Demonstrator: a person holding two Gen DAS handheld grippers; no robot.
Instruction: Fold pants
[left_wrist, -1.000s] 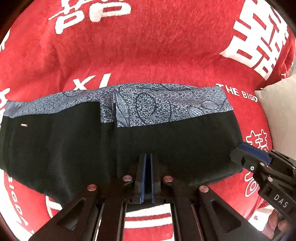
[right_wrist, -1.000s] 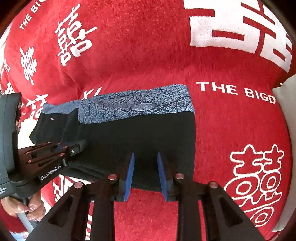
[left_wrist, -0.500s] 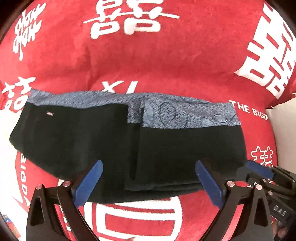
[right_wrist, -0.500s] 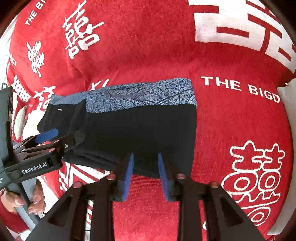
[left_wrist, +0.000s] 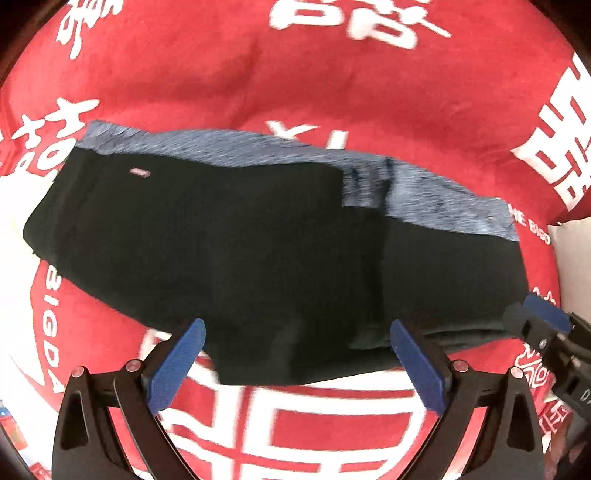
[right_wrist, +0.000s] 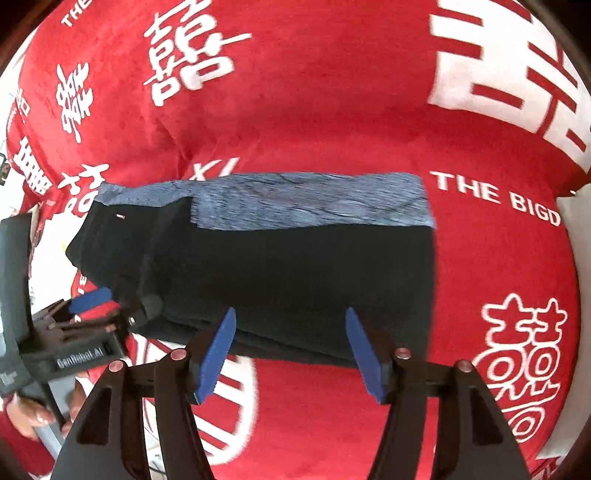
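Nearest, the left gripper (left_wrist: 297, 363) and right gripper (right_wrist: 291, 354) gape wide, holding nothing. Just beyond lie folded black pants (right_wrist: 295, 273), their blue patterned far band motion-blurred, on a red blanket (right_wrist: 332, 110) with white lettering cut off by the edges.

Pants (left_wrist: 258, 251): folded, flat on blanket (left_wrist: 295, 74). Left gripper (left_wrist: 295, 363) before near edge, left part; right gripper (right_wrist: 291, 349) before near edge, right part.
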